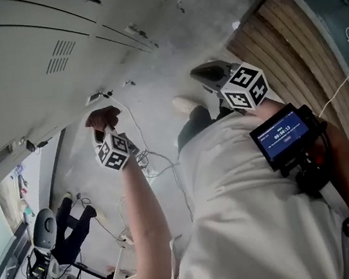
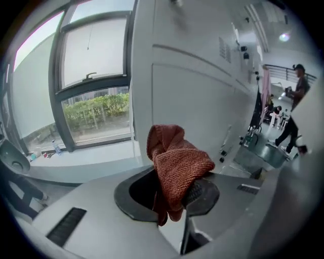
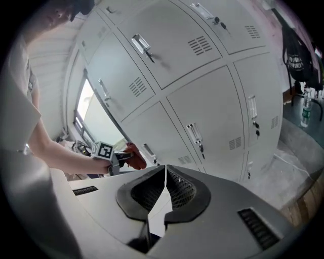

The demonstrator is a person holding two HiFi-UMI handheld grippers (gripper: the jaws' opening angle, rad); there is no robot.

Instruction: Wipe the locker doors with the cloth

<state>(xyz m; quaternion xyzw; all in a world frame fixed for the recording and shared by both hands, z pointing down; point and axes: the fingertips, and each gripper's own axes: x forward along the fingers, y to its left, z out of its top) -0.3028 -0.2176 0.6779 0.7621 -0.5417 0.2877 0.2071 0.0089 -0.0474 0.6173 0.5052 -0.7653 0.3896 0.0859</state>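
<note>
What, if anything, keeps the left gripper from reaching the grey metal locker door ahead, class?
Probably nothing, so yes. The left gripper, jaws shut on a rust-red knitted cloth, faces the grey metal locker door with nothing visible between them.

Left tongs [image 2: 174, 192] on cloth [image 2: 178, 162] (right tongs [image 3: 165, 177] together)

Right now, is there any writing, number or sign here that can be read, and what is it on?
"00:00:13": this seems to be the reading on the blue screen by the person's right arm; the smaller lines around it are too small to read.
Right marker cube and left marker cube: black-and-white square patterns only, no letters.
Locker doors: no readable labels or numbers.
Cloth: no print.
</note>
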